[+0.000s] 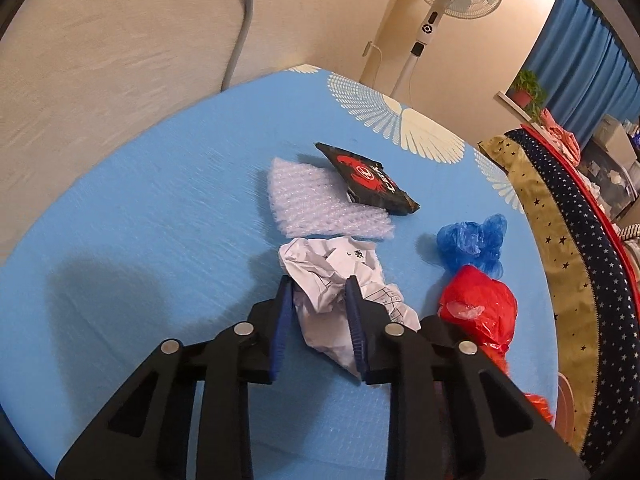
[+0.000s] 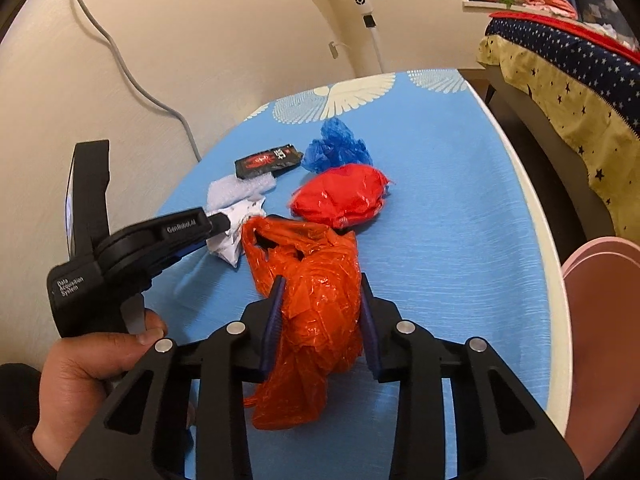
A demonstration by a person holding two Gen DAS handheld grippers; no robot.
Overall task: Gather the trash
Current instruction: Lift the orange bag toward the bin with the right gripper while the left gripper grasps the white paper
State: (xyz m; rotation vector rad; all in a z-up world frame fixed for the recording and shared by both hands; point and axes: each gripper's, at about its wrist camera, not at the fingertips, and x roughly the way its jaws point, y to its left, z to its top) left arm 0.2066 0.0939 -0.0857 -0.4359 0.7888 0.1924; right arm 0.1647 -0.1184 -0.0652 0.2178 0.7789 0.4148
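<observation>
Trash spread across the table

Bubble wrap lies behind the crumpled paper (wrapper overlapping its far edge); two bags sit right.

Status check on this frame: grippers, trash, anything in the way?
Left gripper shut on crumpled paper. Right gripper shut on orange bag. Bubble wrap, black packet, blue bag, red bag uncollected. No obstruction.

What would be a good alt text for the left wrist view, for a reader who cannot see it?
The left gripper has its jaws closed around a crumpled white paper on a blue table. Beyond the paper lie bubble wrap and a black wrapper; to the right lie a blue bag and a red bag.
</observation>
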